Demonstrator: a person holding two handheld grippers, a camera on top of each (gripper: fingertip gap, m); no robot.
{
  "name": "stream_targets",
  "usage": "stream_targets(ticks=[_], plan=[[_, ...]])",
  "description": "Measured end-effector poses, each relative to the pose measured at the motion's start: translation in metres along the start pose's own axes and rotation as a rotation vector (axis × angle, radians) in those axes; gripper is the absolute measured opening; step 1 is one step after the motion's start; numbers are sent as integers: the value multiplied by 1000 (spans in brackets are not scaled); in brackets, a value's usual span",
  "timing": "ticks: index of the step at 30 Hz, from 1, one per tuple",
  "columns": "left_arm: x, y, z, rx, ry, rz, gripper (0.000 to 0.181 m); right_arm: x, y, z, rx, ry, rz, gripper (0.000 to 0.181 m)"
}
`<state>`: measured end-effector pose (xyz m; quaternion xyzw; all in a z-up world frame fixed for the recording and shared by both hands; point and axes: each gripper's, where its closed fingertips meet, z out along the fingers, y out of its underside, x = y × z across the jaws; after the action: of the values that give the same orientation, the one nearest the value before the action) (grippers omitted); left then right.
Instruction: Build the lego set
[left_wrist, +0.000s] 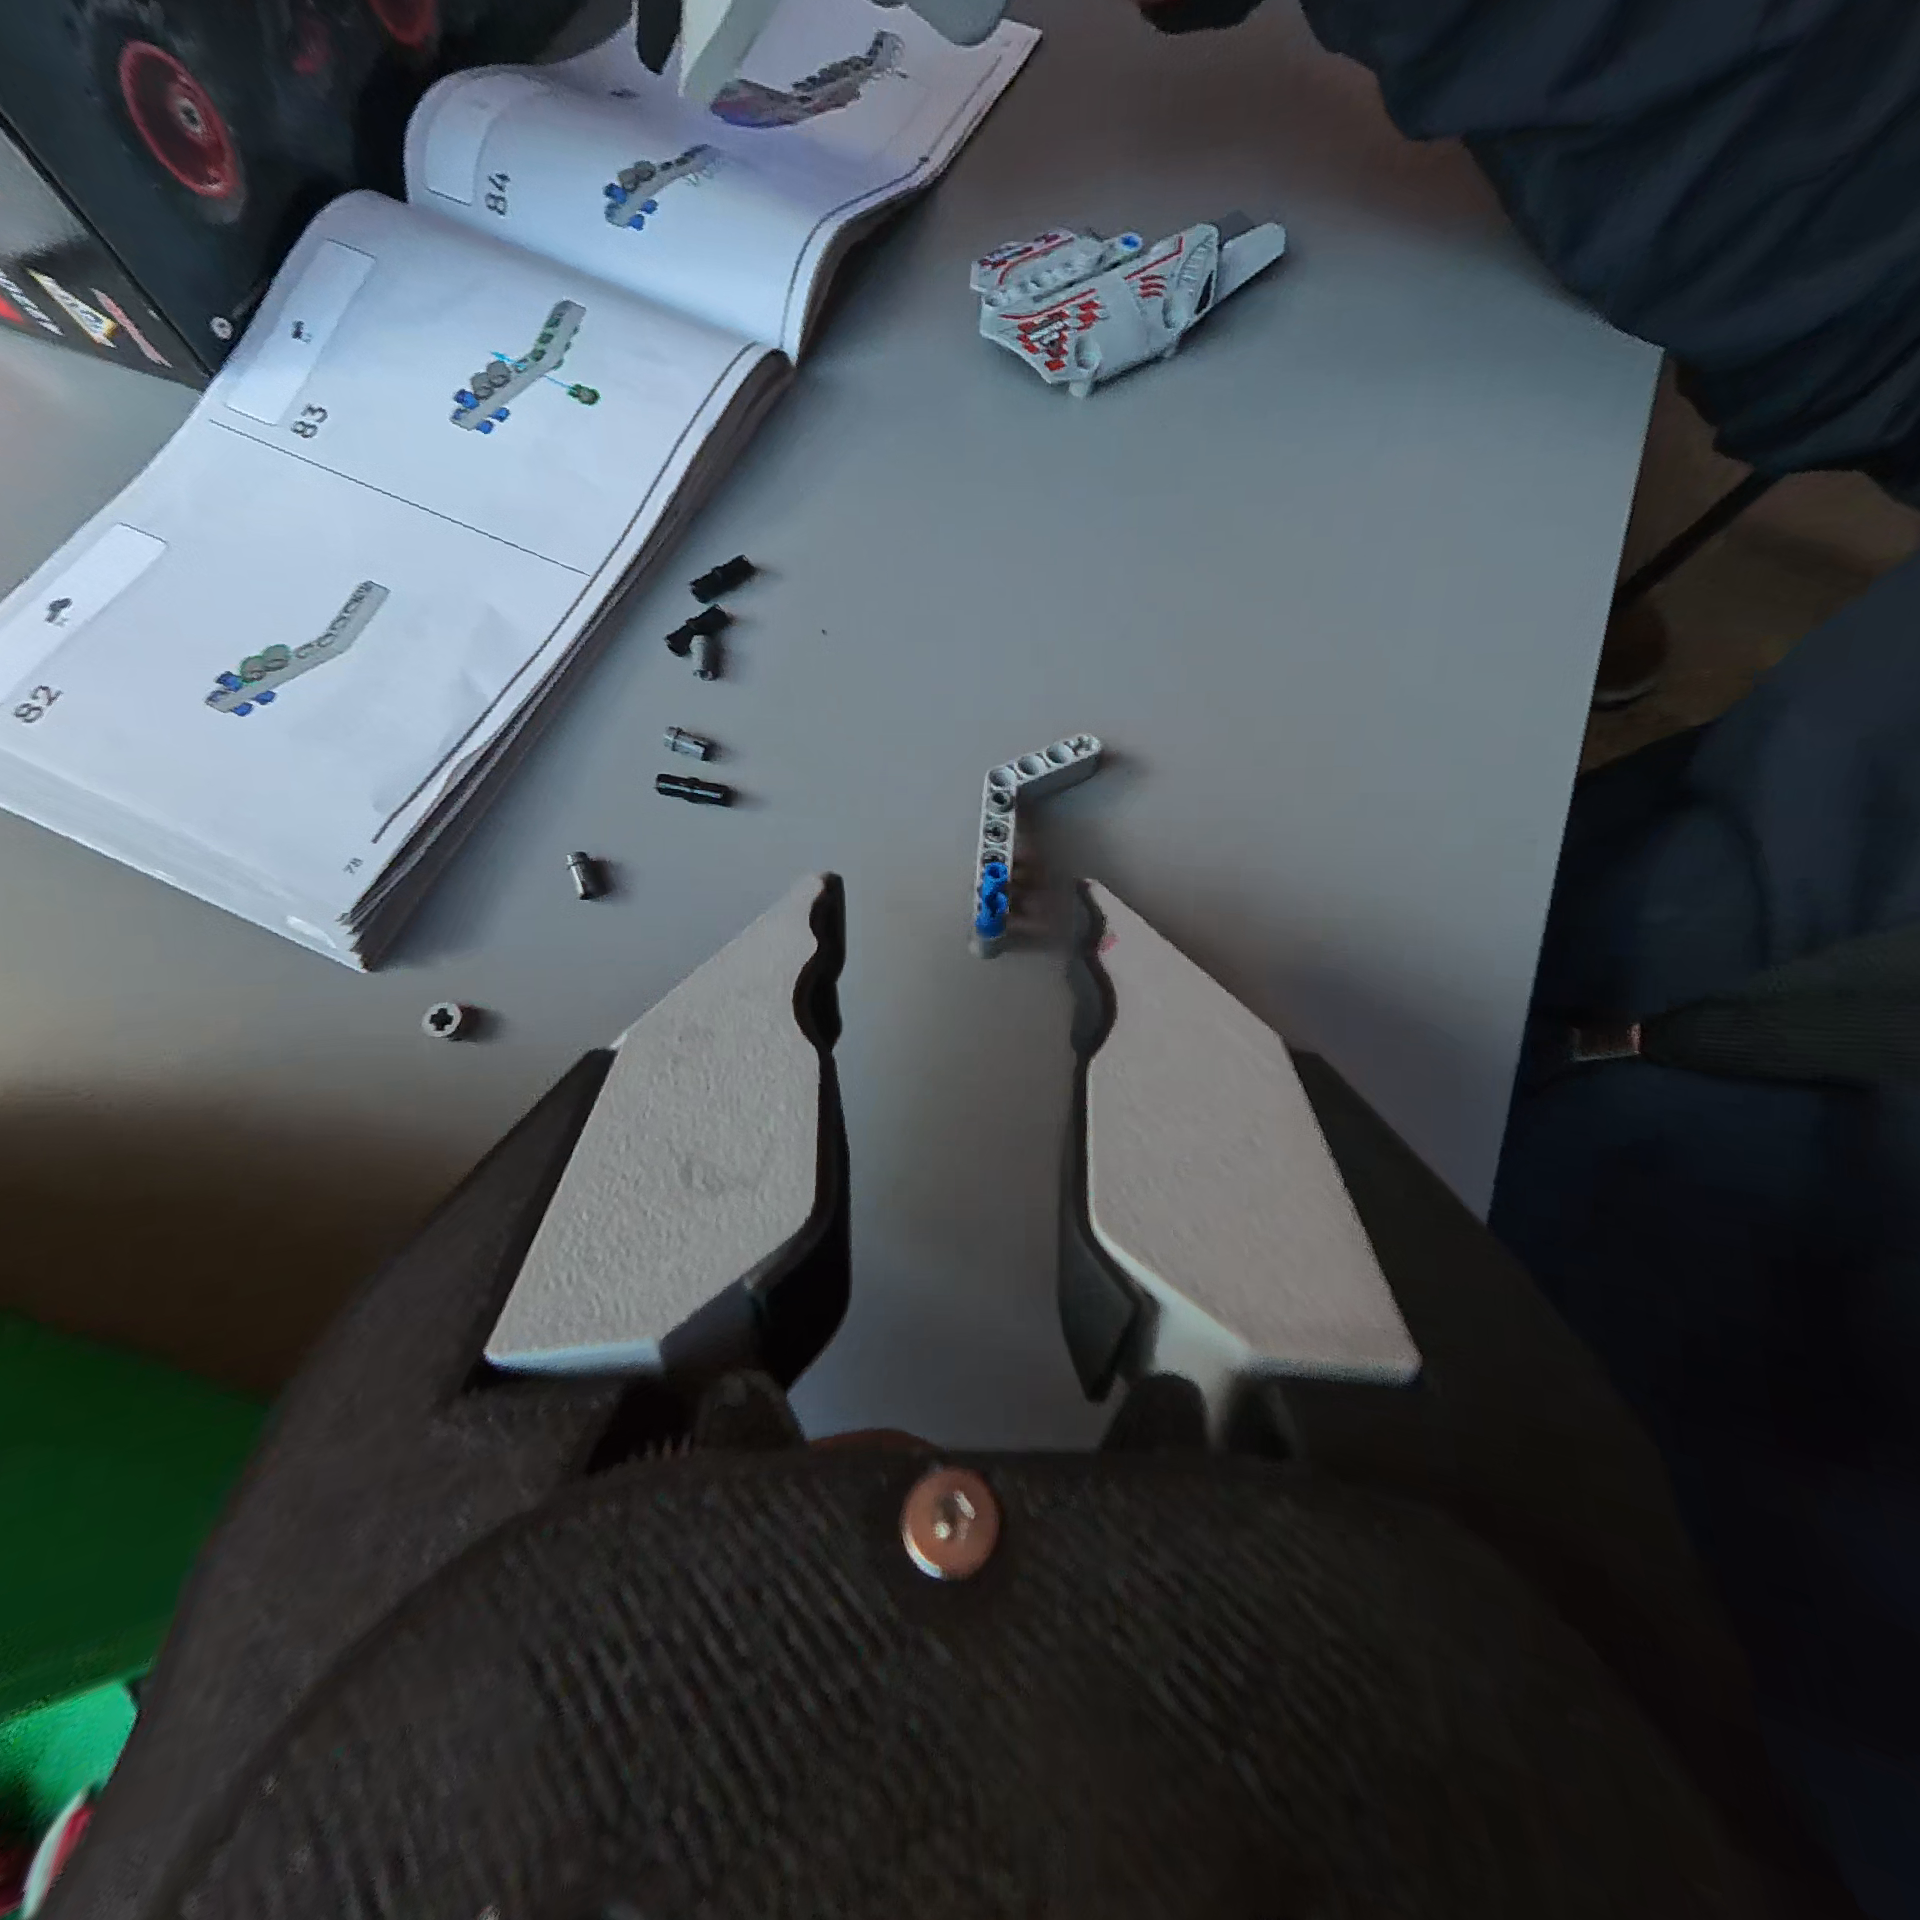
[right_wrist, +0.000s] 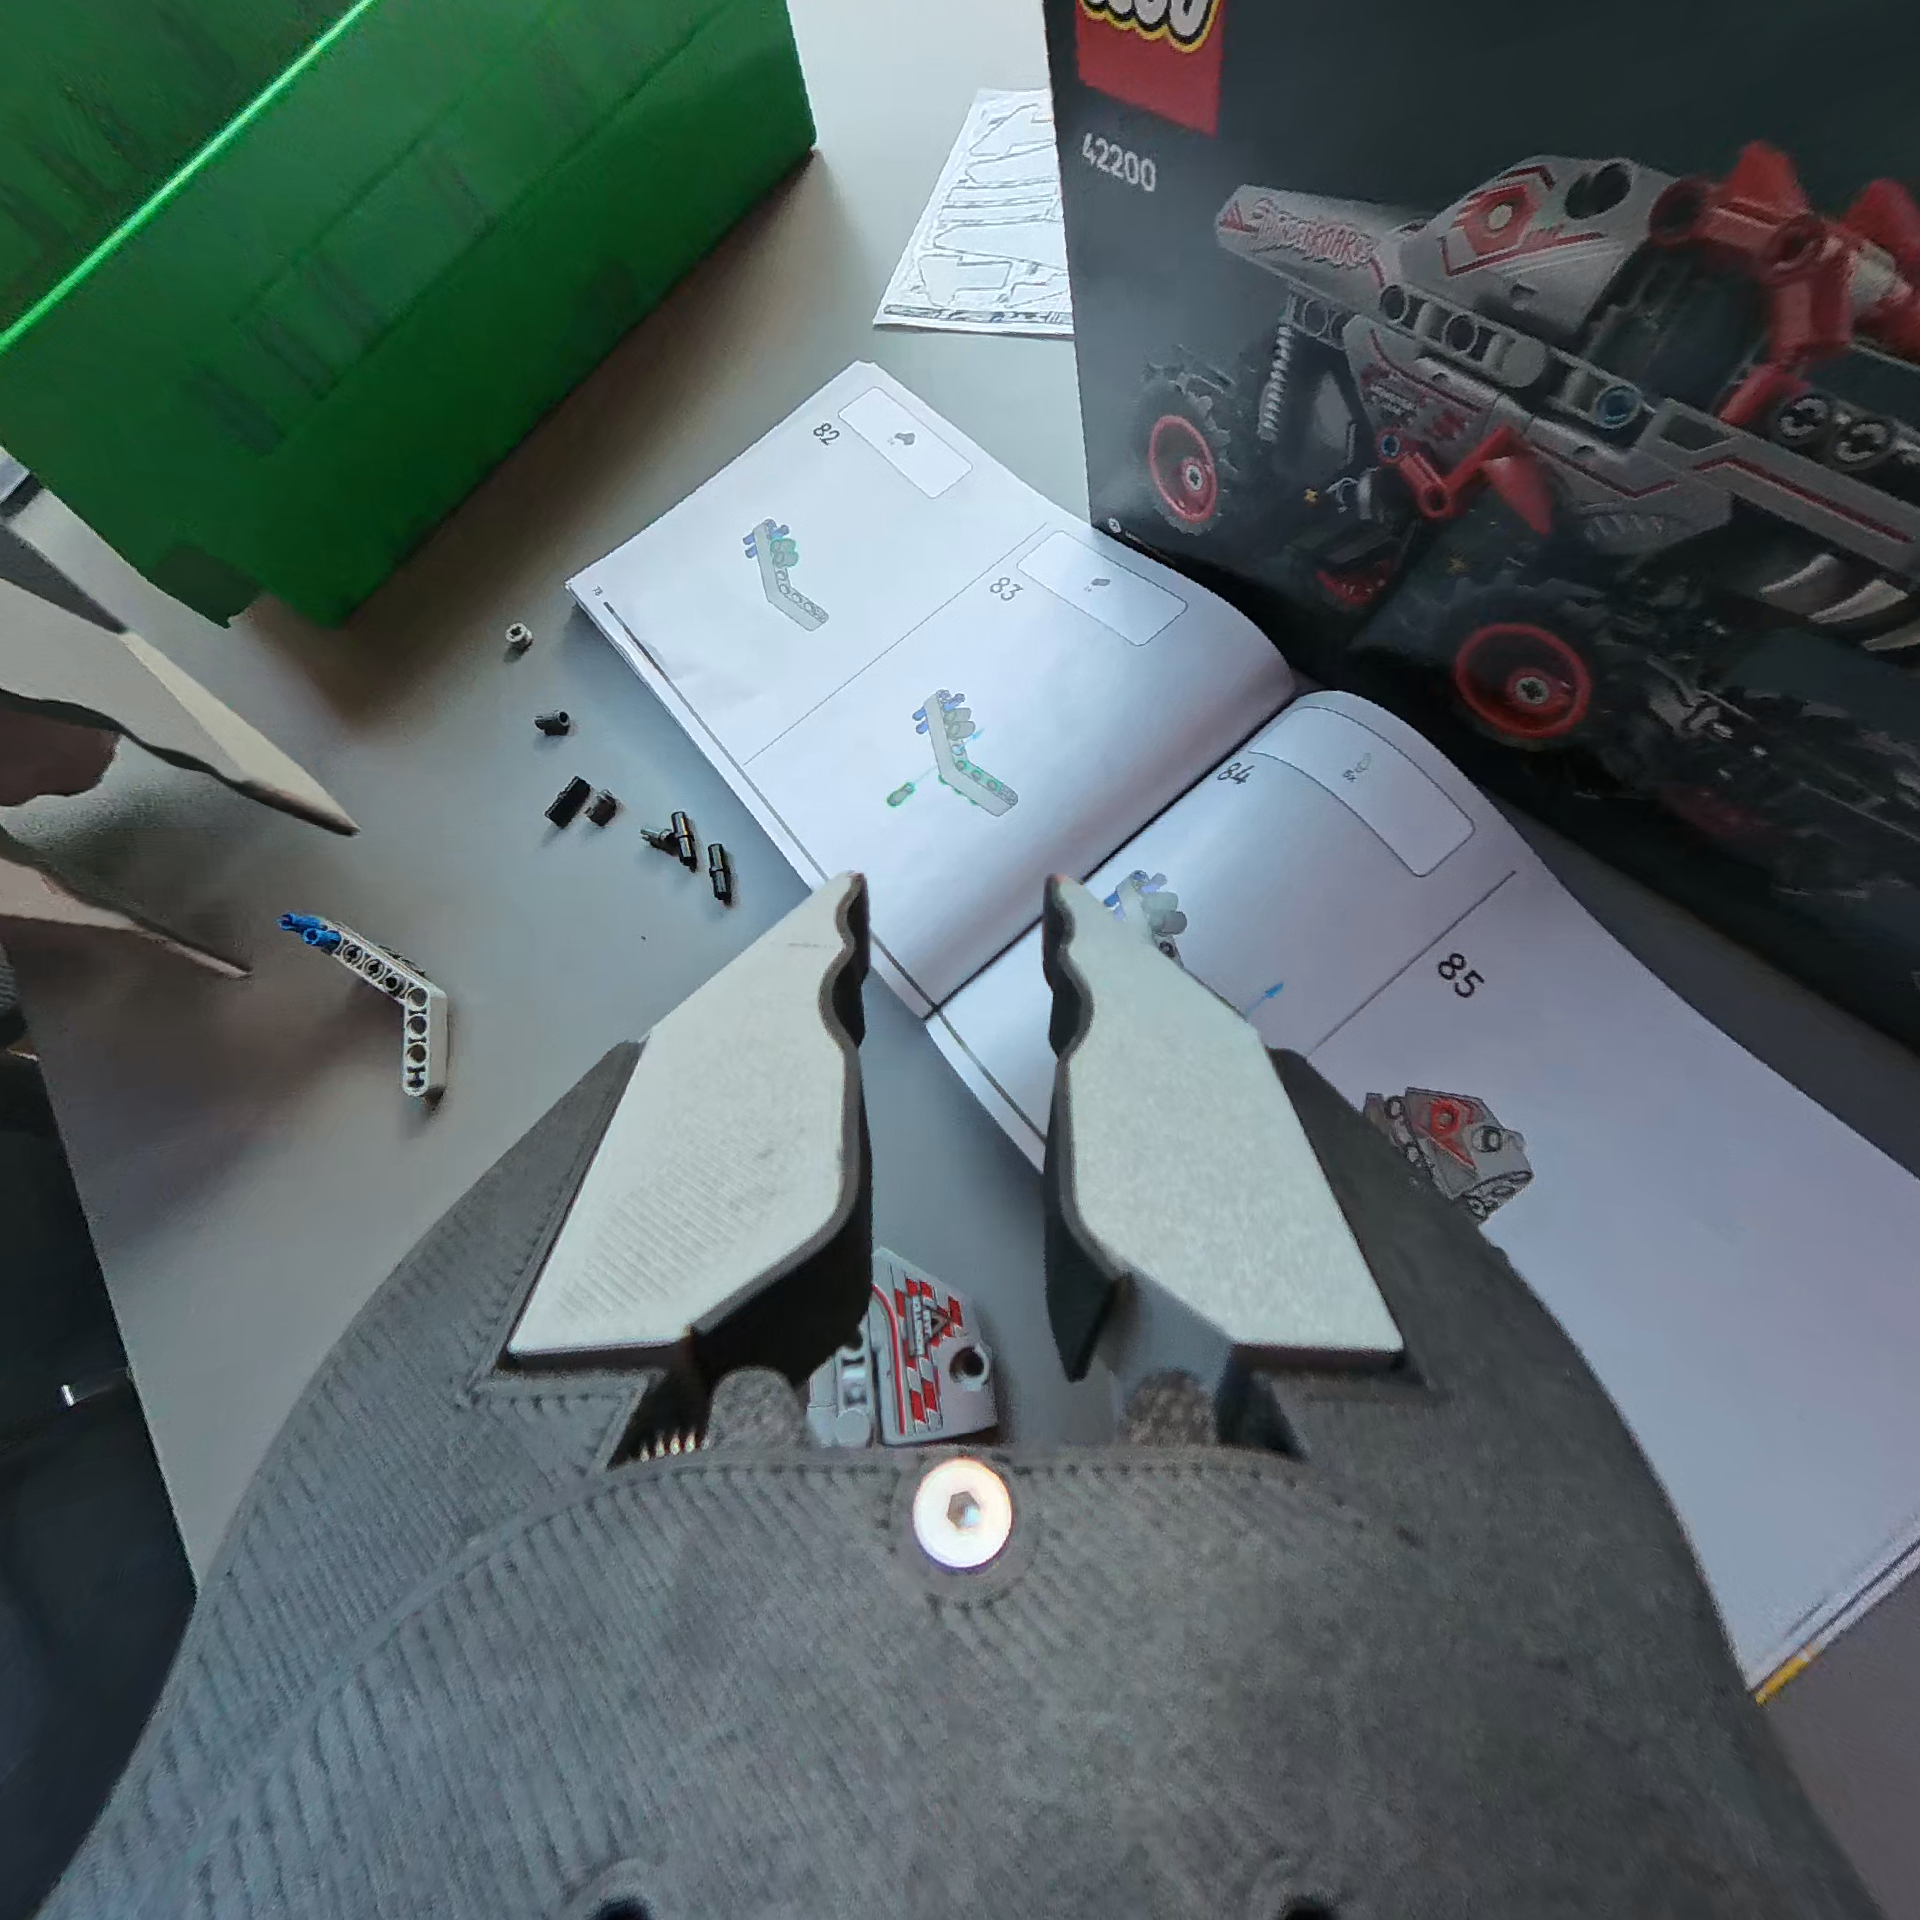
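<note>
A bent grey beam (left_wrist: 1013, 821) with blue pins at its near end lies on the grey table (left_wrist: 1247, 623). My left gripper (left_wrist: 961, 899) is open and empty, its tips just short of the beam's pinned end. Several small black and grey pins (left_wrist: 707, 623) lie to the left of it. A grey and red built body part (left_wrist: 1107, 301) lies farther off. My right gripper (right_wrist: 956, 894) is open and empty above the open instruction booklet (right_wrist: 1039, 727). The beam (right_wrist: 390, 987) and the pins (right_wrist: 675, 831) show at the left in the right wrist view. The body part (right_wrist: 914, 1351) lies under my right gripper.
The set's dark box (right_wrist: 1507, 416) stands behind the booklet. A green bin (right_wrist: 364, 260) stands at the back left, a sticker sheet (right_wrist: 997, 229) beside it. A grey bush (left_wrist: 449, 1020) lies near the booklet (left_wrist: 364, 520). The table edge (left_wrist: 1590, 727) runs along the right. A person's dark sleeve (left_wrist: 1662, 156) is beyond. My hands' fingertips stand some 20 cm from each other.
</note>
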<state>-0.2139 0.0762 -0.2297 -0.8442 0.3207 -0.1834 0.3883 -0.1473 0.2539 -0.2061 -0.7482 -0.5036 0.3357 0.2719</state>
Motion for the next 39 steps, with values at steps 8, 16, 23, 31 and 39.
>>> stream_targets(ticks=[8, 16, 23, 31, 39], plan=[[5, 10, 14, -46, 25, 23, 37, -9, -1, 3, 6, -35, -6, 30], [6, 15, 21, -70, 31, 37, 28, -8, -3, -3, 20, -17, -29, 29], [6, 16, 21, -67, 31, 37, 23, -4, -6, -8, 40, -18, -10, 29], [5, 16, 20, -63, 42, 37, 19, -3, -3, -4, 23, -14, -12, 28], [6, 16, 20, -64, 50, 36, 17, -2, -1, -3, 15, -13, -8, 28]])
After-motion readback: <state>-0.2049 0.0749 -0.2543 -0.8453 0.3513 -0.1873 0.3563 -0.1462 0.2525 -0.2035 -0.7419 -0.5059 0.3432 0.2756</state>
